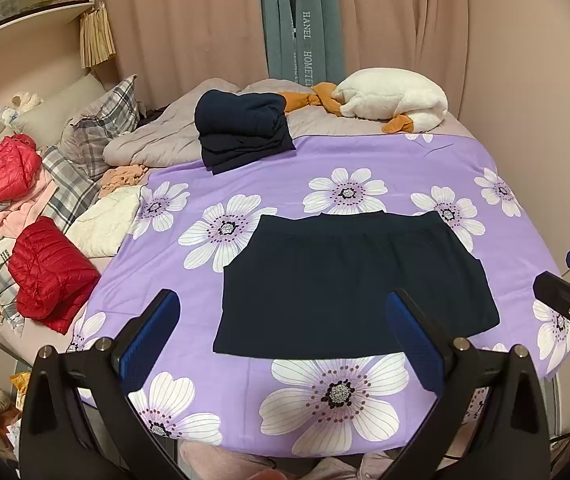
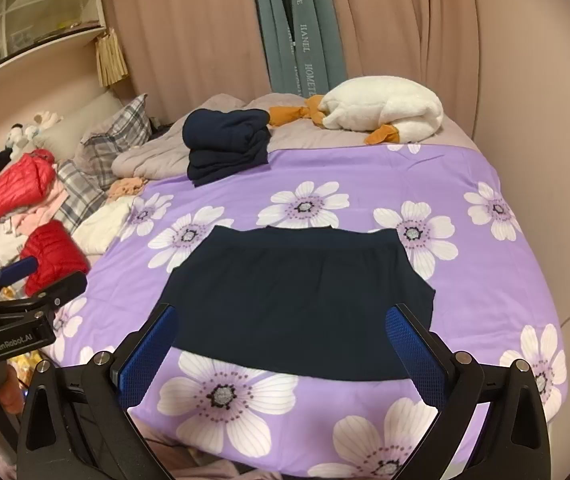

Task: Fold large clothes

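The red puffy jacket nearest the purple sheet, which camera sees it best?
The left wrist view. There the red jacket shows whole, folded, beside the purple sheet. In the right wrist view the same jacket sits at the picture's edge, and the left tool covers part of it.

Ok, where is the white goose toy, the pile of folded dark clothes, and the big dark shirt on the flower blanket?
white goose toy [image 1: 397,94]: left wrist view, on its body.
pile of folded dark clothes [image 1: 243,132]: left wrist view, middle of the stack.
big dark shirt [image 2: 297,300]: right wrist view, centre of the cloth.
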{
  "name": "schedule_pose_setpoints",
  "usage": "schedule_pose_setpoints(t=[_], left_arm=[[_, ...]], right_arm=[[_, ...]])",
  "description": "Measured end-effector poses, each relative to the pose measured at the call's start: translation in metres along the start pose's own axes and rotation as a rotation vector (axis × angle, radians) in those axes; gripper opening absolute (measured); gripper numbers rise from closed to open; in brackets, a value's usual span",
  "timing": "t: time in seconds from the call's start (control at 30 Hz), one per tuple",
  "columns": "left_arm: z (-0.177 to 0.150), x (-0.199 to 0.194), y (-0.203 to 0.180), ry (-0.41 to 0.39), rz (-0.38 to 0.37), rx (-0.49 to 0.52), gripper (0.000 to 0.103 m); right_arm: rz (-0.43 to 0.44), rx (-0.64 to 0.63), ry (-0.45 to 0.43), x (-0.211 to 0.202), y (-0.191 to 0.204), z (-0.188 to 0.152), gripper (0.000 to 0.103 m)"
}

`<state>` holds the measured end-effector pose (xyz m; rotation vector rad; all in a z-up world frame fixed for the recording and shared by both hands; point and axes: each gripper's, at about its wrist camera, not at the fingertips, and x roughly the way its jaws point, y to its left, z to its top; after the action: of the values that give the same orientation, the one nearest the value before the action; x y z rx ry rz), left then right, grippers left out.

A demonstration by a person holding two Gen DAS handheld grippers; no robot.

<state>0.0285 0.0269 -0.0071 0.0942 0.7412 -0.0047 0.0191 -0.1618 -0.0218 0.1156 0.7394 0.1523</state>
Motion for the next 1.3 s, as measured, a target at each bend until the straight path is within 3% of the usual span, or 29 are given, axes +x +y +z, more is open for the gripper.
schedule_pose_setpoints(t=[1.3], left_arm=[[0.0011, 0.0025, -0.0026, 0.002, -0.005, -0.012, 0.103]], right_arm=[[0.009, -0.008, 0.009, 0.0042, 0.0072, 0.0041, 0.102]])
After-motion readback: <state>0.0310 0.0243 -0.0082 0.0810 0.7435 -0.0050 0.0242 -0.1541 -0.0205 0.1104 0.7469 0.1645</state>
